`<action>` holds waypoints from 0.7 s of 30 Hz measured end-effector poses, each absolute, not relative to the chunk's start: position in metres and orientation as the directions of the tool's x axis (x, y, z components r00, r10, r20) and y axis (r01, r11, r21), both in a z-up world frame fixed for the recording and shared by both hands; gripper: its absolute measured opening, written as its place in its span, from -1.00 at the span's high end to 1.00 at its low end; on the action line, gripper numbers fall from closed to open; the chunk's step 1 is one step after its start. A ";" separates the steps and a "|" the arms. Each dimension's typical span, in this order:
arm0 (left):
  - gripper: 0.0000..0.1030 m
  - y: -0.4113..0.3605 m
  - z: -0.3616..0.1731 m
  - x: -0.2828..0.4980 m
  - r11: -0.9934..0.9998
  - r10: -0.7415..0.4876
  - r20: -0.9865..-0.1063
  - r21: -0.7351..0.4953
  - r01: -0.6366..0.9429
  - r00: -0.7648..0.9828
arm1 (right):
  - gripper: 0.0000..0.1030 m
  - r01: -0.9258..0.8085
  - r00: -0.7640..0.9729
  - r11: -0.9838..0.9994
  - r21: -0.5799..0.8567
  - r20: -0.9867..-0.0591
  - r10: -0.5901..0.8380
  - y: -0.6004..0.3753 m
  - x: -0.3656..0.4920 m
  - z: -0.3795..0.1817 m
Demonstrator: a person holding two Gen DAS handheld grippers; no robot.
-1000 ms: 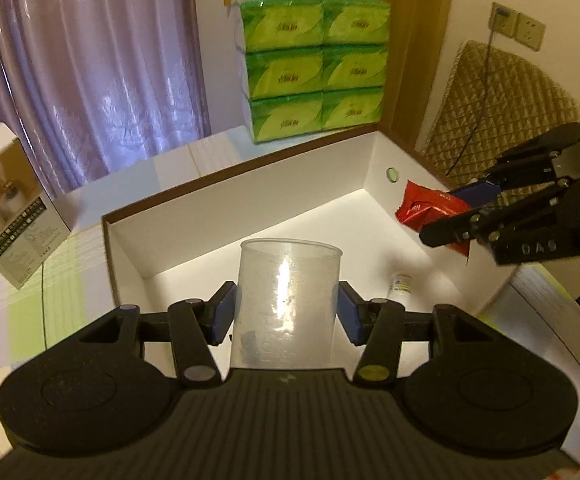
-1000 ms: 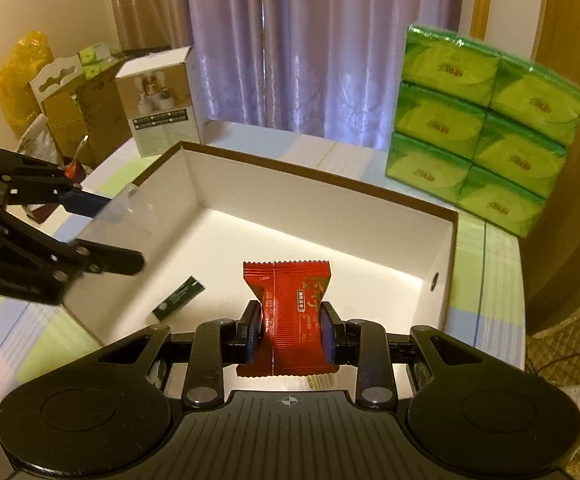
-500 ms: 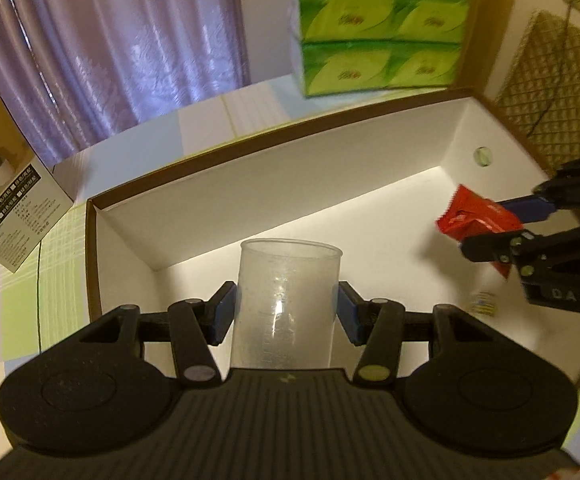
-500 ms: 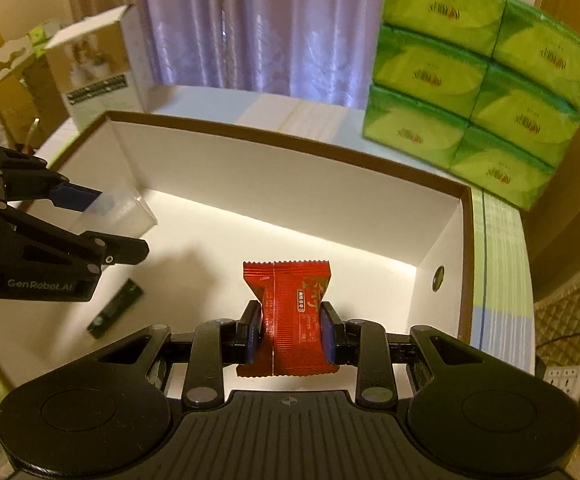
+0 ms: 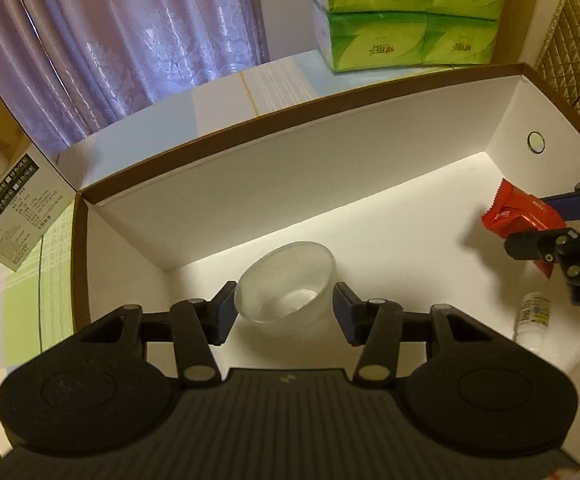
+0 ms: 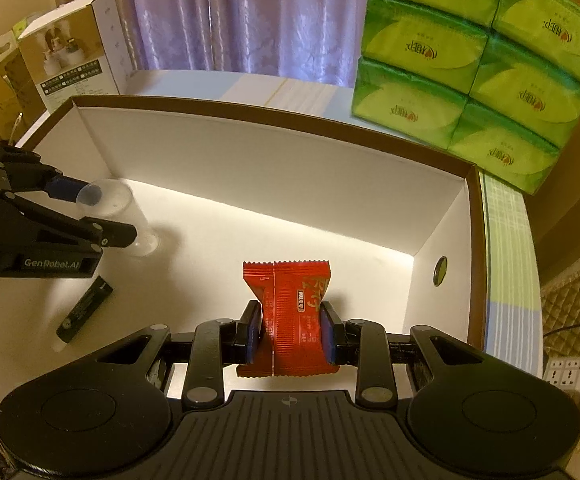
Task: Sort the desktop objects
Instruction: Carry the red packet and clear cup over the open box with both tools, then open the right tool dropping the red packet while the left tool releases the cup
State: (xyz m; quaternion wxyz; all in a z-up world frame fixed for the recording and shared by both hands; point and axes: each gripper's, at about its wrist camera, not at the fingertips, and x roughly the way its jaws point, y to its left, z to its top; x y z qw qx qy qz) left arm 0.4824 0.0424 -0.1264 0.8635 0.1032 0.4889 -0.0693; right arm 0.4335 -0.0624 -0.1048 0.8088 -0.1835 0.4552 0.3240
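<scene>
Down through the left wrist view first: finds the left gripper point(image 5: 284, 308) clenched on a clear plastic cup point(image 5: 286, 292), blue pads pressed against both sides of it, mouth tipped toward the lens and base low over the white floor of the open cardboard box point(image 5: 290, 184), close to the near left corner. Picks out, at the right edge, the right gripper point(image 5: 529, 226) reaching into the same box with a red snack packet point(image 5: 517, 216) pinched between its fingers. Shows a small white bottle point(image 5: 533, 316) lying on the box floor just below that gripper. Takes in, beyond the box, a stack of green tissue packs point(image 5: 409, 12) on the table, a printed carton point(image 5: 6, 208) at the far left, and a purple curtain point(image 5: 130, 40) behind. Over to the right wrist view: confirms the right jaws squeezed on the red snack packet, held upright above the box floor near the right-hand wall. Catches the left gripper coming in from the left, fingers around the upper part of the cup, with the cup's base seemingly down on the floor. Notes a black tube point(image 6: 84, 310) lying flat on the floor just beside that gripper, apart from the cup
</scene>
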 end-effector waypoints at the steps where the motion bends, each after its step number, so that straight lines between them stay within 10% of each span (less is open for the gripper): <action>1: 0.08 0.042 -0.127 0.484 0.968 -0.019 -0.858 0.112 0.223 0.513 | 0.46 -0.692 0.377 0.722 -0.004 -0.854 0.357 -0.062 0.433 -0.105; 15: -0.26 0.050 -0.108 0.477 0.967 -0.038 -0.829 0.111 0.231 0.557 | 0.45 -0.694 0.431 0.719 -0.038 -0.822 0.372 -0.064 0.429 -0.097; 21: -0.47 0.051 -0.097 0.465 0.960 -0.044 -0.816 0.124 0.249 0.577 | -0.41 -0.679 0.516 0.731 -0.061 -0.748 0.417 -0.072 0.420 -0.083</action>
